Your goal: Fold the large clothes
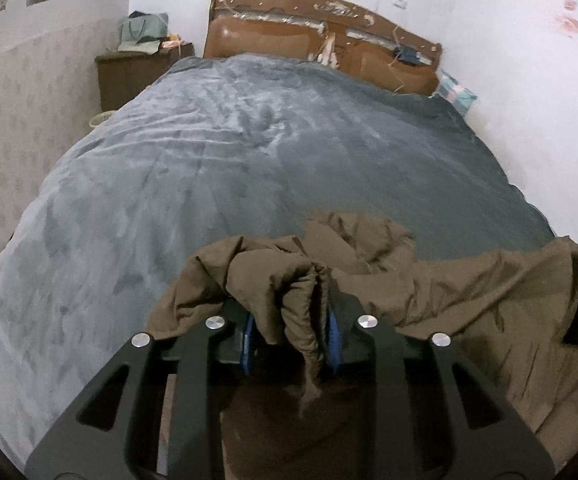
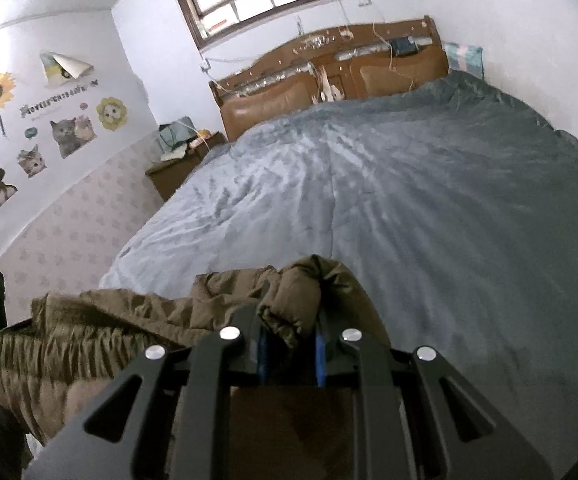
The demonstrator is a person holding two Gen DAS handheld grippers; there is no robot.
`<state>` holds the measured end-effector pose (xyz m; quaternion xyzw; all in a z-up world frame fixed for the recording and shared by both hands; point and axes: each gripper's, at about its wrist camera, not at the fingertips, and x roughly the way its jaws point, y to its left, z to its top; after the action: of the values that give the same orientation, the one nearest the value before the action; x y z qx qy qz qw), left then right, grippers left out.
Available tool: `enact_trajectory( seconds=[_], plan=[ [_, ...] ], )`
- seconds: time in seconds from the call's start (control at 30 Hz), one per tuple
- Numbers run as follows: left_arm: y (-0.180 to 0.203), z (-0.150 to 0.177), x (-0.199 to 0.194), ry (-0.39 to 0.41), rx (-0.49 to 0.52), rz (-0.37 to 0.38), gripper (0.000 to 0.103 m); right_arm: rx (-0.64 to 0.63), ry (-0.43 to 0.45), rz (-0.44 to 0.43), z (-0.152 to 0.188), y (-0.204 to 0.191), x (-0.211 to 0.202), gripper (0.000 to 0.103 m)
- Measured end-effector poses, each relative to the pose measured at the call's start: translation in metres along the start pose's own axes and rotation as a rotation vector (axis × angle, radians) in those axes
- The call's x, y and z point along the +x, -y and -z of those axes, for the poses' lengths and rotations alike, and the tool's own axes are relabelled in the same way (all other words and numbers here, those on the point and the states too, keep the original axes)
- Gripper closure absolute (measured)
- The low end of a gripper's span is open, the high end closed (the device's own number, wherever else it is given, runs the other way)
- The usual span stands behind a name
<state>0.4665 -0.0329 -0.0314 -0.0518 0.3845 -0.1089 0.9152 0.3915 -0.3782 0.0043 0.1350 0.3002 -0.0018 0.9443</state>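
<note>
Left wrist view: left gripper clamped on a bunched fold of the olive padded jacket, which sags over the near edge of the grey bedspread.

Right wrist view: right gripper pinches another jacket fold; nightstand carries clutter.

Garment showing olive-brown throughout, puffy quilted look at the gripped folds. Bedspread reading grey-blue, sheen streaking paler toward the middle. Headboard showing tan-brown padding in a darker brown frame. Fingers showing blue pads on black bodies, silver bolts. Wall carrying a faint repeating motif below; cat and yellow sunflower stickers above.
</note>
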Motion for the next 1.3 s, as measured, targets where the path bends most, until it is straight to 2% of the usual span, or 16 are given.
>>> enact_trajectory(
  seconds=[0.13,0.27,0.33,0.4,0.43,0.5,0.57,0.7,0.77,0.9,0.97,1.03,1.07,1.1,1.2,1.3],
  plan=[
    [-0.01,-0.012,0.05,-0.063,-0.025,-0.01,0.071,-0.026,-0.088,0.032,0.001,0.01,0.055,0.086],
    [-0.019,0.004,0.097,-0.147,-0.027,-0.079,0.067,-0.025,-0.166,0.05,0.02,0.021,0.093,0.084],
    [-0.024,0.01,0.106,-0.17,-0.028,-0.094,0.065,-0.023,-0.167,0.035,0.025,0.021,0.094,0.076],
    [-0.026,0.012,0.105,-0.165,-0.04,-0.084,0.058,-0.015,-0.165,0.02,0.024,0.022,0.089,0.059],
    [-0.027,0.009,0.102,-0.158,-0.051,-0.072,0.053,-0.008,-0.163,-0.004,0.022,0.022,0.083,0.052],
    [-0.029,0.002,0.088,-0.119,-0.084,-0.043,0.021,0.007,-0.158,-0.034,0.017,0.021,0.073,0.03],
    [-0.028,-0.01,0.072,-0.064,-0.114,-0.013,0.003,0.036,-0.128,-0.081,0.008,0.02,0.056,0.021],
    [-0.021,-0.023,0.053,-0.037,-0.071,-0.049,0.003,0.043,-0.084,-0.082,-0.007,0.02,0.041,0.016],
    [-0.017,-0.018,0.05,-0.049,-0.026,-0.086,0.003,-0.013,-0.103,-0.018,-0.008,0.019,0.042,0.016],
    [-0.021,0.007,0.061,-0.128,0.043,-0.116,0.003,-0.161,-0.212,0.11,0.016,0.017,0.066,0.016],
    [-0.019,0.023,0.073,-0.167,0.084,-0.136,0.003,-0.188,-0.263,0.113,0.031,0.019,0.079,0.016],
    [-0.015,0.038,0.086,-0.191,0.146,-0.186,0.005,-0.208,-0.295,0.115,0.045,0.02,0.096,0.017],
    [-0.014,0.041,0.094,-0.2,0.165,-0.193,0.013,-0.211,-0.313,0.114,0.05,0.02,0.105,0.024],
    [-0.012,0.044,0.101,-0.211,0.179,-0.197,0.026,-0.21,-0.323,0.107,0.053,0.02,0.11,0.048],
    [-0.008,0.045,0.116,-0.224,0.2,-0.227,0.057,-0.228,-0.326,0.127,0.055,0.015,0.122,0.083],
    [-0.012,0.031,0.113,-0.175,0.185,-0.274,0.086,-0.275,-0.242,0.199,0.045,0.008,0.115,0.091]
  ],
)
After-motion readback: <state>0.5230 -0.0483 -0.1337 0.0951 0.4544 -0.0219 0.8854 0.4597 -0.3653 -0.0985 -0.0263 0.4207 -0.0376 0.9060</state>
